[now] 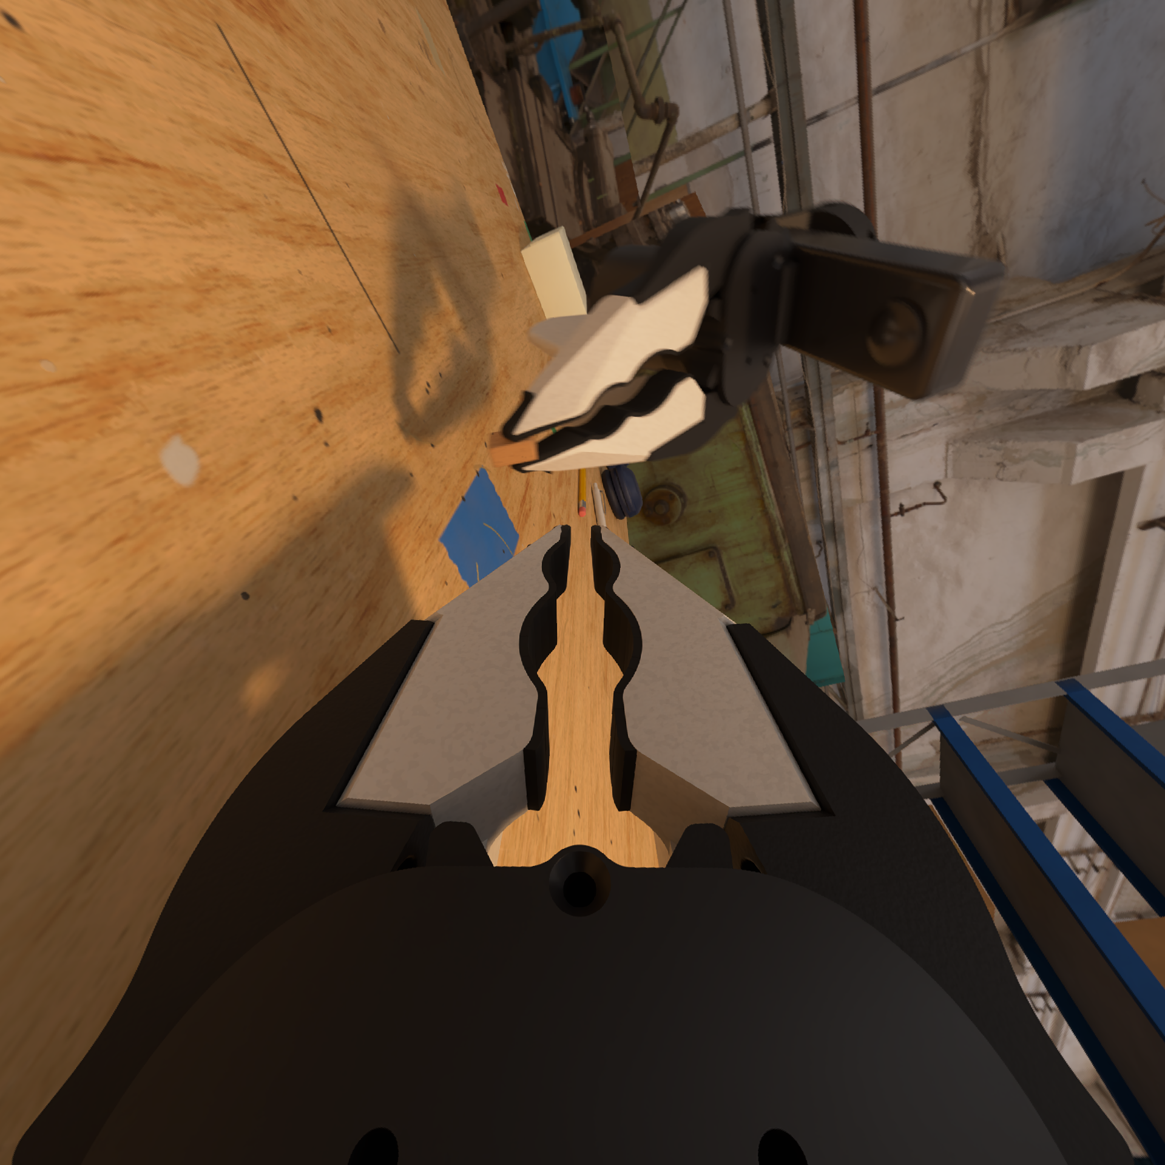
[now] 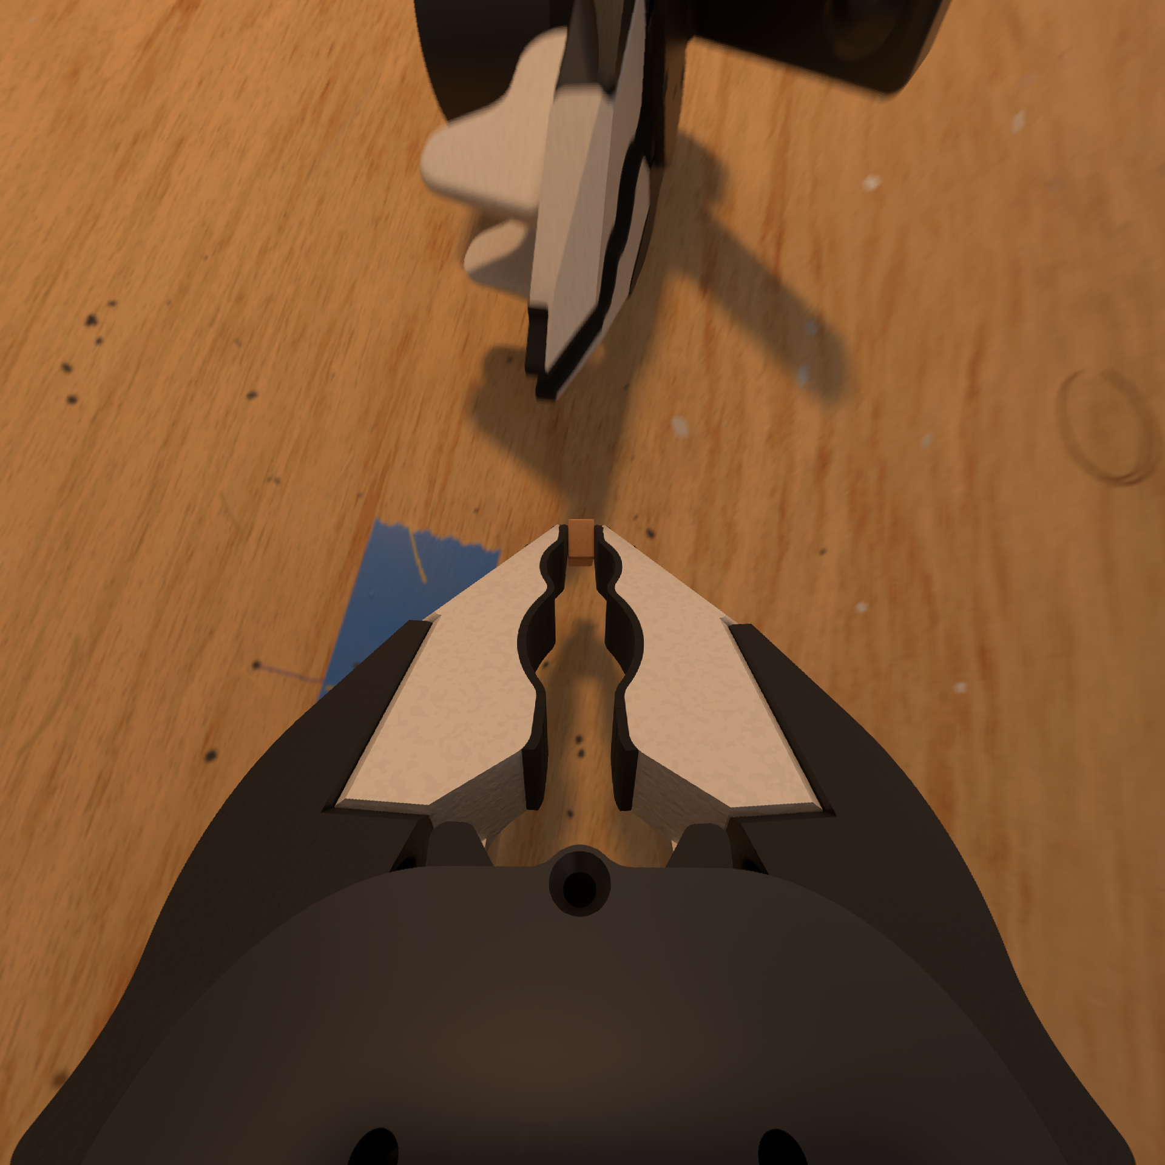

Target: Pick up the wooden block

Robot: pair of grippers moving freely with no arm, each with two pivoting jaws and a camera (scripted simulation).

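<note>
The wooden block (image 2: 580, 541) is a small brown piece pinched between the tips of my right gripper (image 2: 580, 533), which is shut on it. In the left wrist view, the right gripper (image 1: 524, 449) comes in from the right with the block (image 1: 509, 452) sticking out of its tips, close to the wooden table (image 1: 189, 315). I cannot tell whether the block touches the table. My left gripper (image 1: 580, 533) has its fingers nearly together with nothing between them. It also shows in the right wrist view (image 2: 547, 378), just beyond the block and pointing toward it.
A blue patch (image 1: 479, 536) lies on the table beside the block and also shows in the right wrist view (image 2: 410, 586). A cream block (image 1: 555, 271), a pencil (image 1: 581, 492), a white pen (image 1: 599, 504) and a dark blue round thing (image 1: 621, 492) lie near the table's edge.
</note>
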